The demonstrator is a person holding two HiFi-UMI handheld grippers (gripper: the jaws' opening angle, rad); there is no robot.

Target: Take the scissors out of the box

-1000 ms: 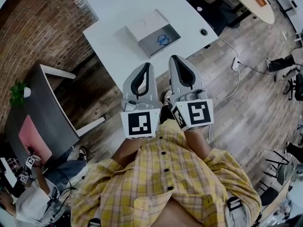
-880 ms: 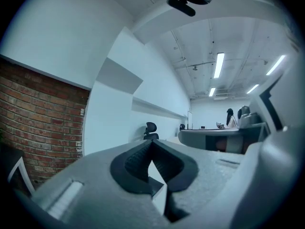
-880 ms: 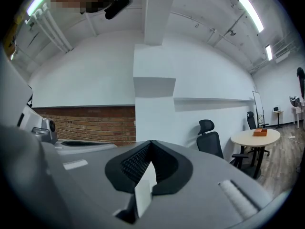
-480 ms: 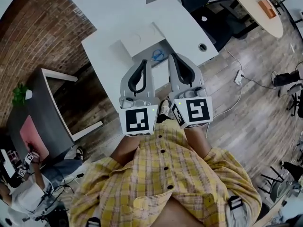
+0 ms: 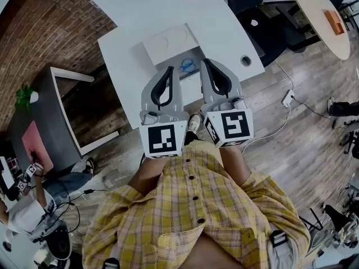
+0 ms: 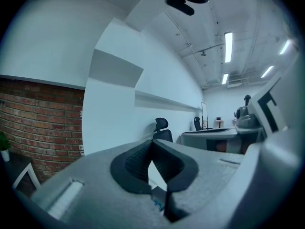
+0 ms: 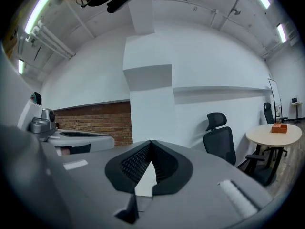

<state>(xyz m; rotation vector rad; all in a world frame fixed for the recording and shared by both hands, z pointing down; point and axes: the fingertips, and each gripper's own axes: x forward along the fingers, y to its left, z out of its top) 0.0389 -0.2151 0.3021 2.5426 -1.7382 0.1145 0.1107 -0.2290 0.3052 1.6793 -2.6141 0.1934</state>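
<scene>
A white table (image 5: 224, 27) fills the far middle of the head view. On it stands a white box (image 5: 168, 42), its lid folded open toward the far left. The left gripper (image 5: 170, 70) and the right gripper (image 5: 205, 64) are held side by side over the near part of the table and point toward the box. Each has its jaws closed together, with nothing between them. The blue-handled scissors (image 5: 186, 66) lie inside the box, visible in the gap between the two grippers.
</scene>
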